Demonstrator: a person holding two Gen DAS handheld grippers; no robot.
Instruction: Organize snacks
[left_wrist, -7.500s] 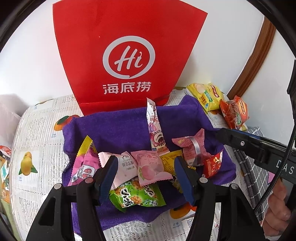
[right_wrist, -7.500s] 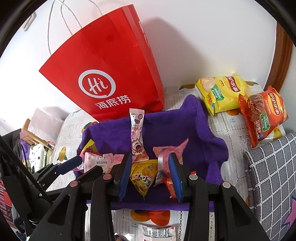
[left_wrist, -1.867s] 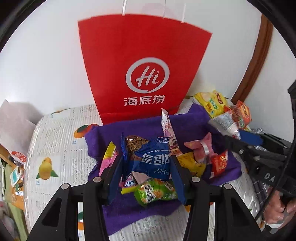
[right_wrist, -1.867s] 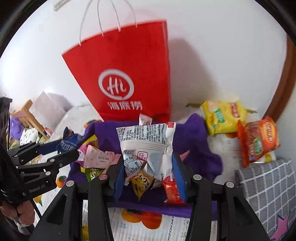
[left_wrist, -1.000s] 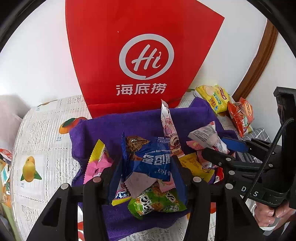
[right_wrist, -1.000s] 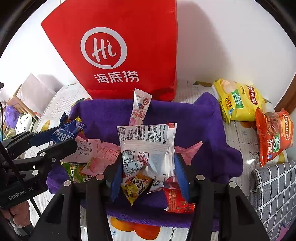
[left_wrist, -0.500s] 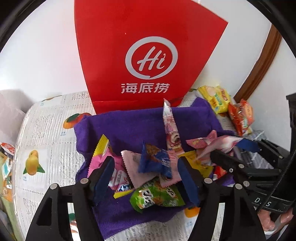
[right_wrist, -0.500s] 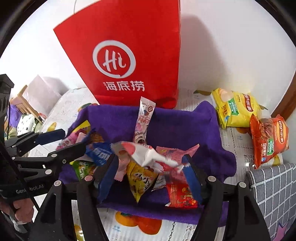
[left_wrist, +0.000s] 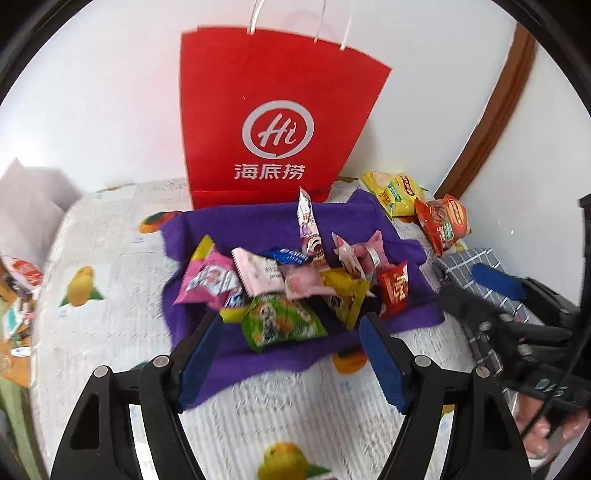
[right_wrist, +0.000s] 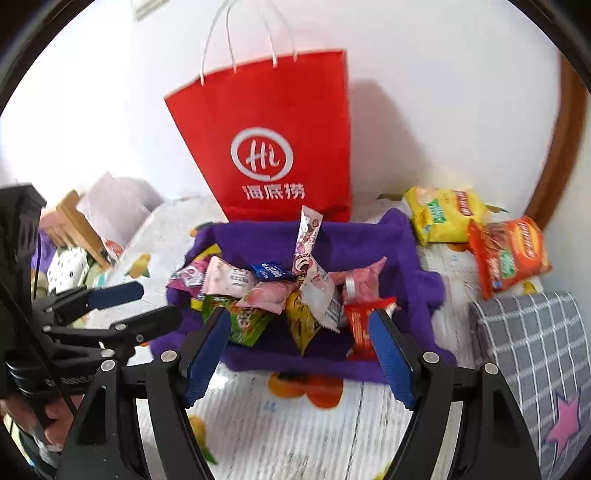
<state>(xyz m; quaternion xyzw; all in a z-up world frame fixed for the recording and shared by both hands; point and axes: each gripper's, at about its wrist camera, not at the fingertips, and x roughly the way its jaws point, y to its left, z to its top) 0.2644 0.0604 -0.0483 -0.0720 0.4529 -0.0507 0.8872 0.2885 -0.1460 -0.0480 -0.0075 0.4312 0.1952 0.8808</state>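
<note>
White wall and fruit-print tablecloth (left_wrist: 110, 266) frame my view. Both left gripper (left_wrist: 291, 354) and right gripper (right_wrist: 299, 354) have just been opening, empty; small wrapped snacks (right_wrist: 280, 299) heap loosely on the purple towel (left_wrist: 258, 225), so I fear slides off its edge.

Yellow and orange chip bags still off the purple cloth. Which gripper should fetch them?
Right gripper, probably: the yellow chip bag and orange chip bag lie on its side, and its jaws are open and empty.
</note>
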